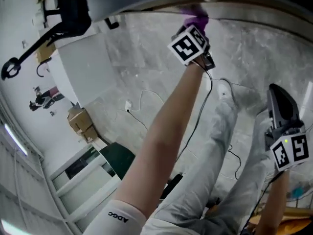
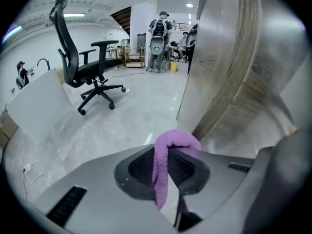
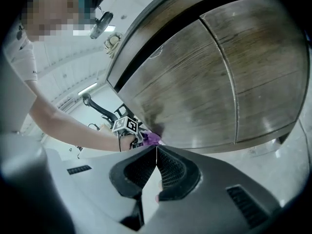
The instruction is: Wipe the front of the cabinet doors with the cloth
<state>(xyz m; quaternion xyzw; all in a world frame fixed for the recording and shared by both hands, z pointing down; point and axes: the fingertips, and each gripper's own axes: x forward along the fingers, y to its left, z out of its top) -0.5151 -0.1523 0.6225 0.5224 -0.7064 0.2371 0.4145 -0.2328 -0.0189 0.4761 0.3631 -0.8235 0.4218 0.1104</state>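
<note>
A purple cloth (image 2: 162, 172) hangs pinched between the jaws of my left gripper (image 2: 166, 152), which is shut on it. Its top edge sits close to the wooden cabinet door (image 2: 229, 77); I cannot tell whether it touches. In the head view the left gripper (image 1: 194, 22) is stretched out to the cabinet's lower edge, with the cloth (image 1: 195, 14) at its tip. The right gripper view shows two brown wood-grain doors (image 3: 204, 82), with the cloth (image 3: 152, 139) near the left door's lower corner. My right gripper (image 3: 156, 149) is shut and empty, held back from the cabinet (image 1: 278, 98).
A black office chair (image 2: 80, 67) stands on the pale marble floor behind the left gripper, next to a white board (image 2: 36, 106). People (image 2: 158, 30) stand far back. Cables (image 1: 142, 102) and cardboard boxes (image 1: 80, 121) lie on the floor. The person's legs (image 1: 230, 146) are below.
</note>
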